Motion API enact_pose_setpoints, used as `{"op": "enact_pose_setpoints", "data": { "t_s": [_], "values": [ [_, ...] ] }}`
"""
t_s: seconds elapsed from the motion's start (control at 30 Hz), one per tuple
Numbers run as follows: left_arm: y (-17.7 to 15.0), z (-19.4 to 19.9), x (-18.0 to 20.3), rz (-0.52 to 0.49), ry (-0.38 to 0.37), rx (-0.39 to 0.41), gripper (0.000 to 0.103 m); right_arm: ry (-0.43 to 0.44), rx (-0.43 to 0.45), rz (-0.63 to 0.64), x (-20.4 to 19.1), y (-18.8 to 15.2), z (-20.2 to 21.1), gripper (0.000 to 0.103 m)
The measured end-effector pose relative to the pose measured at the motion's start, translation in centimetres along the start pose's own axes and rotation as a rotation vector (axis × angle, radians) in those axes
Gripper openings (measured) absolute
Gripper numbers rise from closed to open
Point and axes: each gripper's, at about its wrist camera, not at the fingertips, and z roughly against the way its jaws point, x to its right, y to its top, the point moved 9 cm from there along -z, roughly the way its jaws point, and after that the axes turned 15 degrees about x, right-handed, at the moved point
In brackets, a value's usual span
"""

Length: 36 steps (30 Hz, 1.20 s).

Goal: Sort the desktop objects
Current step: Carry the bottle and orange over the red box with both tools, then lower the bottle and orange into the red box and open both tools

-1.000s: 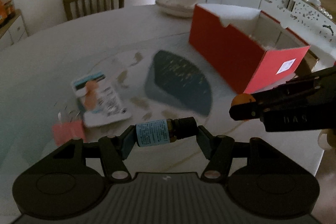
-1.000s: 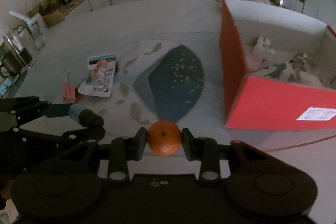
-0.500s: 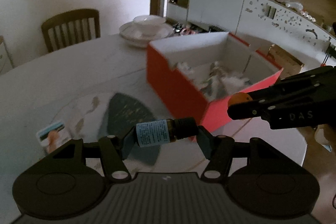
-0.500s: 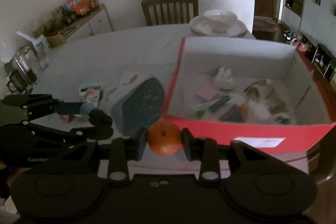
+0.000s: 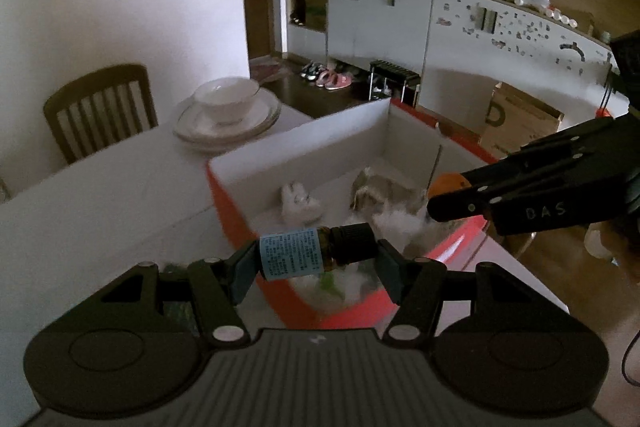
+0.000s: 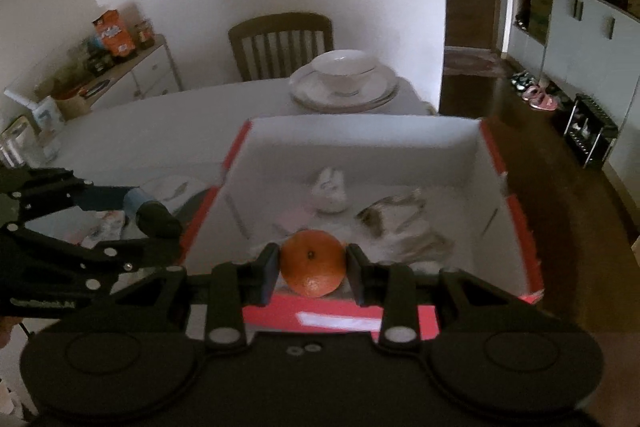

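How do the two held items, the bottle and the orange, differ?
The bottle is a labelled cylinder lying sideways between the pads; the orange is round and plain. The bottle sits in the left hand-held gripper, the orange in the right hand-held gripper. Both hang above the red box.

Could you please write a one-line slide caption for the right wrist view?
Right gripper holds an orange above the open red box.

A home dining room is showing here — a wooden chair (image 6: 280, 43) standing at the table (image 6: 160, 131), stacked dishes (image 6: 344, 83), shoes (image 5: 328, 77) lying by the cabinets (image 5: 380, 19).
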Motion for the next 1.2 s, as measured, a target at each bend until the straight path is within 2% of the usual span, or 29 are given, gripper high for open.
{"op": "enact_pose_setpoints", "data": {
  "t_s": [0.2,0.57,0.73,0.87,1.2],
  "values": [
    [1.7,-3.4,1.0,-0.023,-0.004,-0.015,0.062,-0.019,0.007,0.003,3.0,0.8,-1.0,0.035],
    [0.9,-10.2,1.4,-0.04,-0.008,-0.119,0.062,-0.042,-0.024,-0.023,6.8,1.3,-4.4,0.035],
    [0.4,-12.8,1.2,-0.067,-0.005,-0.161,0.062,-0.05,-0.031,0.0,7.7,1.7,-6.8,0.035],
    [-0.2,-14.6,0.9,-0.089,0.006,-0.199,0.062,-0.061,-0.055,-0.029,8.6,1.8,-9.0,0.035],
    [-1.9,-17.0,0.0,-0.044,-0.003,-0.311,0.062,-0.064,-0.121,-0.012,8.1,1.5,-14.2,0.035]
  ]
}}
